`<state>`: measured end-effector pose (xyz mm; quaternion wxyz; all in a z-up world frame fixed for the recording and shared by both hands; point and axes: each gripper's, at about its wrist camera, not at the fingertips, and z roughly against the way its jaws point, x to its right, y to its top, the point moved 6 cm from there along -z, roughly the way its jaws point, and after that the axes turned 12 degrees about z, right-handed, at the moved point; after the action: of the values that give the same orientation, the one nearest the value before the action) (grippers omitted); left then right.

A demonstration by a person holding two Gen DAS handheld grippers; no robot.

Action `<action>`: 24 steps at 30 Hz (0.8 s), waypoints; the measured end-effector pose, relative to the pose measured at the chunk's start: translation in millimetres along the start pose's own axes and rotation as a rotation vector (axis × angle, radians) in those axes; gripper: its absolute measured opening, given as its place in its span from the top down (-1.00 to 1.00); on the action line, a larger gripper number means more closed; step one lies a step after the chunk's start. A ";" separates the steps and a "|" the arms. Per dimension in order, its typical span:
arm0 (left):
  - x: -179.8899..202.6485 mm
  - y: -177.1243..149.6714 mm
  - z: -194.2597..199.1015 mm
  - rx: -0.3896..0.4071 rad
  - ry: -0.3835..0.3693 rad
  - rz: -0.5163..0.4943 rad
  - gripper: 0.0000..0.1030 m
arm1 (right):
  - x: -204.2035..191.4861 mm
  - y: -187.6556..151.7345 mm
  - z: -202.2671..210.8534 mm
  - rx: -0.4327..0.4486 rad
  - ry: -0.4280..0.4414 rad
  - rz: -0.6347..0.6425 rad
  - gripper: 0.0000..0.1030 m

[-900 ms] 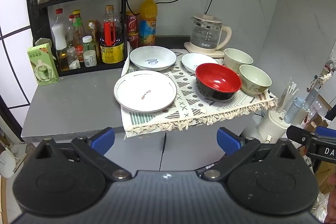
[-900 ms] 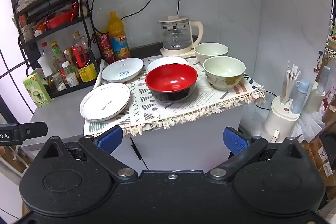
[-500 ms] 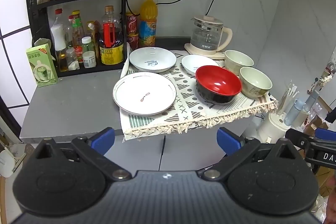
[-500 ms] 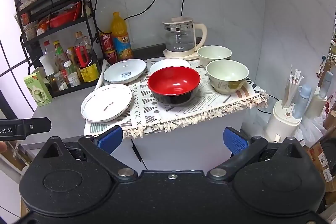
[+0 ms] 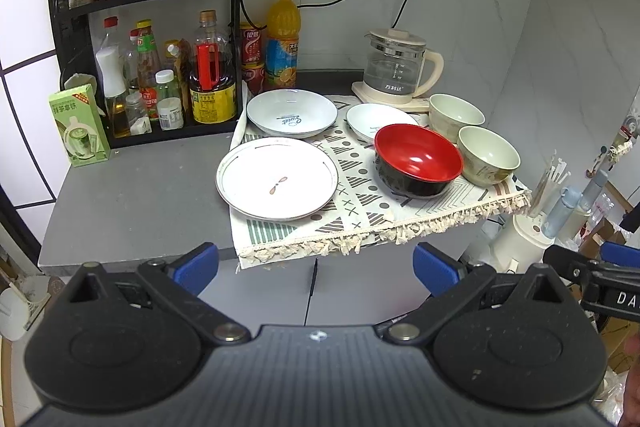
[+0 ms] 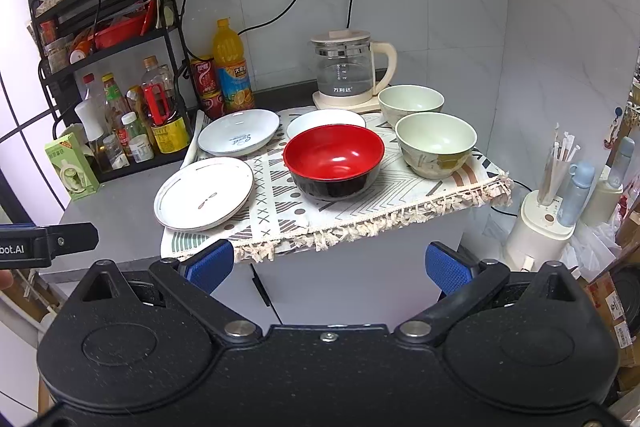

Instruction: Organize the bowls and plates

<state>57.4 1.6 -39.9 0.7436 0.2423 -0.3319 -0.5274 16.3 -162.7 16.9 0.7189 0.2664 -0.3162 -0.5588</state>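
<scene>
On a patterned cloth lie a flat white plate, a deep white plate with blue writing, a small white dish, a red and black bowl and two pale green bowls. My left gripper and right gripper are both open and empty, held in front of the counter's edge, clear of the dishes.
A glass kettle stands at the back. A black rack with bottles, a juice bottle and cans stand at the back left. A green carton stands on the grey counter. A utensil holder stands lower right.
Both grippers have moved slightly closer to the counter; the dishes have not moved. Both stay open.
</scene>
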 end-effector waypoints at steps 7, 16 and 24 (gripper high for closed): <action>-1.0 1.0 -0.6 -0.002 0.002 -0.001 -0.99 | -2.5 0.5 -1.0 -0.007 -0.002 0.000 -1.00; -3.8 0.3 -1.8 -0.007 0.004 0.001 -0.99 | -7.7 0.3 -2.0 -0.008 0.001 0.004 -1.00; -4.9 3.5 -4.6 -0.007 0.007 0.002 -0.99 | -9.6 2.4 -4.5 -0.012 0.011 0.004 -1.00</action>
<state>62.0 7.4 -41.6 0.7461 0.2413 -0.3280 -0.5268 19.4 -152.6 14.2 0.7233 0.2646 -0.3094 -0.5578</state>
